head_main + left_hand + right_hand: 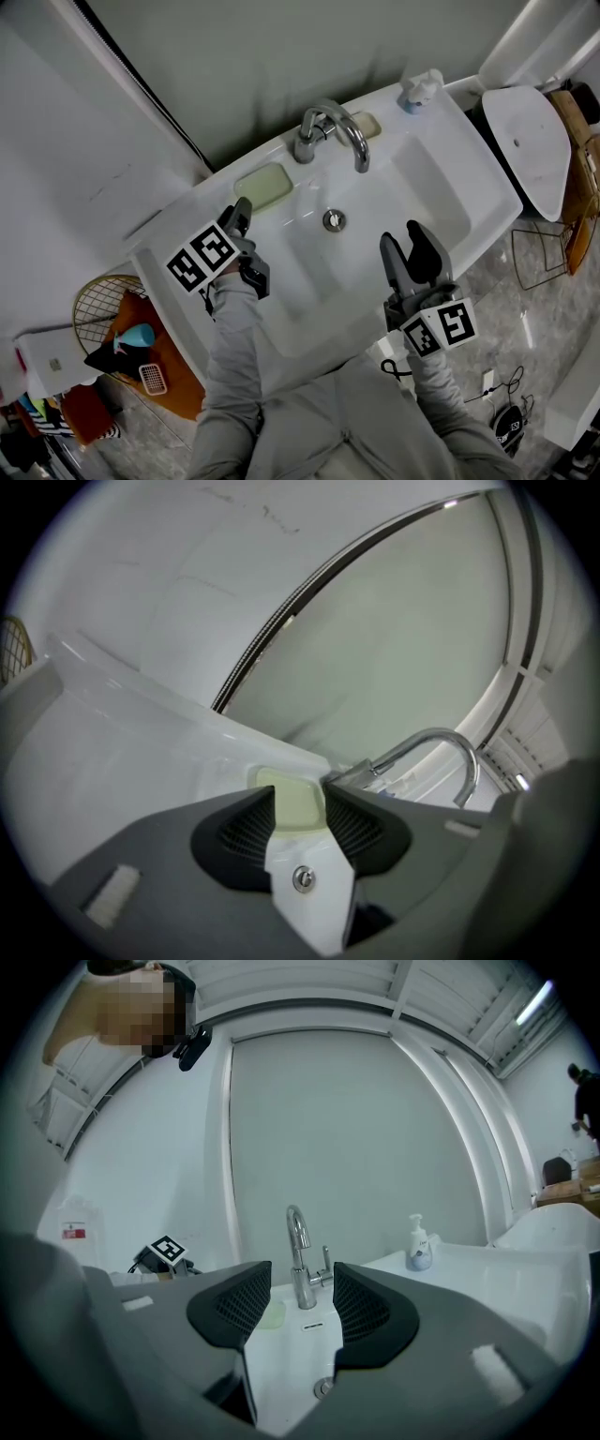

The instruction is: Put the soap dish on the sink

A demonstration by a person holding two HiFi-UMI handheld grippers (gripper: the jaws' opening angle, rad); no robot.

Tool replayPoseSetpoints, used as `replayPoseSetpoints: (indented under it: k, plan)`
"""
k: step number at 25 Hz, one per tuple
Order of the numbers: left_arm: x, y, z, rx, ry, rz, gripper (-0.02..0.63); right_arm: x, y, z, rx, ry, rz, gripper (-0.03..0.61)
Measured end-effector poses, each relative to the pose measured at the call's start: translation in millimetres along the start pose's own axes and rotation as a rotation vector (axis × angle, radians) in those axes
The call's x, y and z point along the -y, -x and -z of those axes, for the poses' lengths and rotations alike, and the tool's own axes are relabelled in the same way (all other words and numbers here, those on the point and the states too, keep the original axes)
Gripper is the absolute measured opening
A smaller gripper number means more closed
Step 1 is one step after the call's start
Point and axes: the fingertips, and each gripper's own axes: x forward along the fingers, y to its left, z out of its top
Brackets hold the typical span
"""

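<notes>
The pale green soap dish (pixel 262 187) lies flat on the white sink's (pixel 309 314) back ledge, left of the chrome faucet (pixel 333 131). My left gripper (pixel 240 218) hovers just in front of the dish and points at it. In the left gripper view the dish (pixel 292 801) shows in the gap beyond the fingertips, and the pads do not press on it, so the left gripper (pixel 300 795) is open. My right gripper (pixel 412 240) is open and empty over the basin's front right. In the right gripper view it (pixel 302 1269) faces the faucet (pixel 300 1260), with the dish (pixel 272 1314) to the left.
A pump soap bottle (pixel 419 91) stands at the sink's back right corner. A pale bar (pixel 367 124) lies behind the faucet. The drain (pixel 334 220) is mid-basin. A toilet (pixel 525 150) stands to the right. A wire basket (pixel 98 300) and an orange stool (pixel 169 389) sit on the floor at left.
</notes>
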Motion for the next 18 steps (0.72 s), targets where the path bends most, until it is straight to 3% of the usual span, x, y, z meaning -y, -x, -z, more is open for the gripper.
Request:
replayPoseSetpoints:
  k: [18]
  plan:
    - [85.4,76.6,-24.5,0.202,-0.507,0.154,0.224,-24.6,22.0,-15.8,0.046,0.026,-0.008,0.189]
